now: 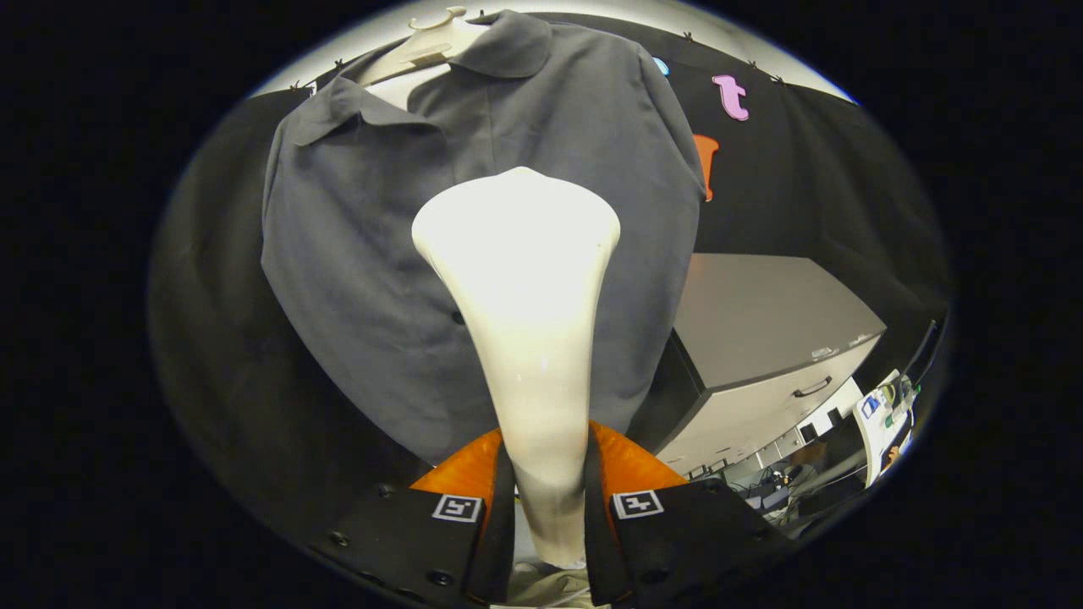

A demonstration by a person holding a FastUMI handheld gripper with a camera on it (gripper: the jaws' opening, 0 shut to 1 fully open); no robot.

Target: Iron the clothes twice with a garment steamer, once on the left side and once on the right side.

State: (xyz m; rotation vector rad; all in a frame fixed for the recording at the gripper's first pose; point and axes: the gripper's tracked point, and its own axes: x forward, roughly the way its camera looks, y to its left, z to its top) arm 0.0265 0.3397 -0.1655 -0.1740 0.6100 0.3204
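Gripper (546, 495) clamped on steamer (525, 338), head raised at twelve o'clock before shirt (355, 254); passes done unclear, probably both left.

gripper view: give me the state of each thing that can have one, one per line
gripper: shut on the garment steamer, a finger on each side of its neck
garment steamer: held upright, head in front of the shirt; contact cannot be told
shirt: hanging on the hanger, collar open
hanger: inside the shirt's neck, hook up
cabinet: drawer closed
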